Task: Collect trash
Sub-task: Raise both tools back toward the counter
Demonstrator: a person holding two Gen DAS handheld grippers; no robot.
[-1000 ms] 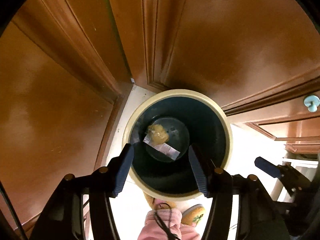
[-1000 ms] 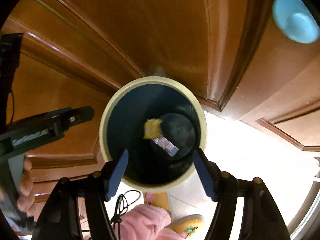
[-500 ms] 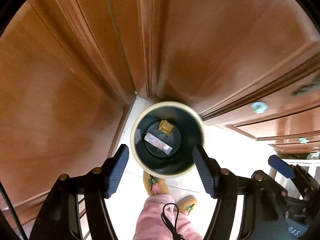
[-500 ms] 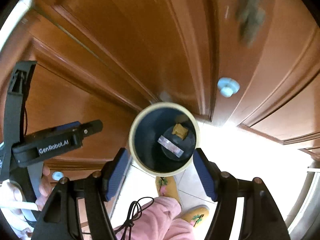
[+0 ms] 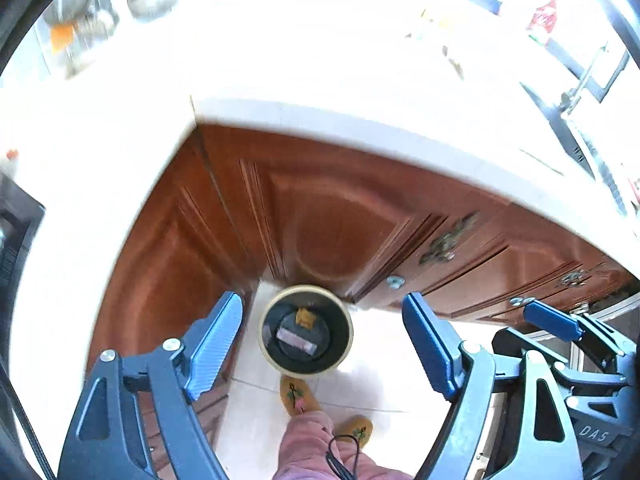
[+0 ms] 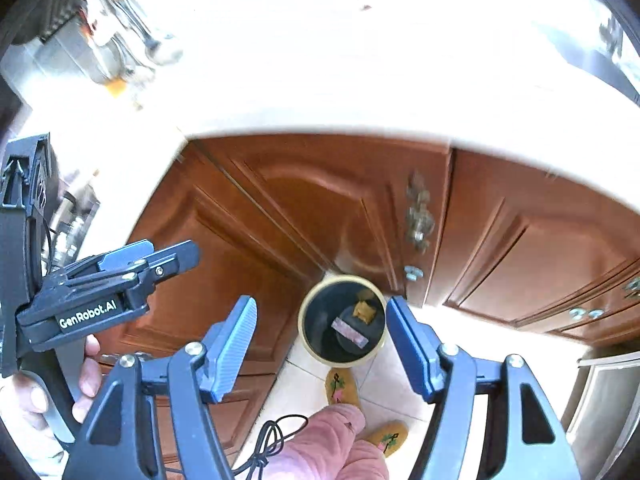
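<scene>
A round bin with a cream rim (image 5: 265,344) (image 6: 302,334) stands on the floor in the corner of the wooden cabinets, far below both grippers. Inside lie a yellow crumpled scrap (image 5: 305,317) (image 6: 363,310) and a flat silvery wrapper (image 5: 295,340) (image 6: 350,331). My left gripper (image 5: 322,346) is open and empty, high above the bin. My right gripper (image 6: 321,346) is open and empty too, also high above it. The left gripper also shows at the left of the right wrist view (image 6: 120,280), and the right gripper at the right of the left wrist view (image 5: 556,322).
A white countertop (image 5: 320,80) (image 6: 360,80) juts out over brown cabinet doors (image 5: 332,220) (image 6: 320,208) with metal handles. Utensils and a pot (image 6: 116,40) stand at the back left. The person's pink leg (image 5: 312,444) and yellow slippers (image 6: 340,386) are by the bin.
Both grippers have risen well away from the bin, which now looks much smaller. The countertop has come into view. Both grippers stay open and empty.
</scene>
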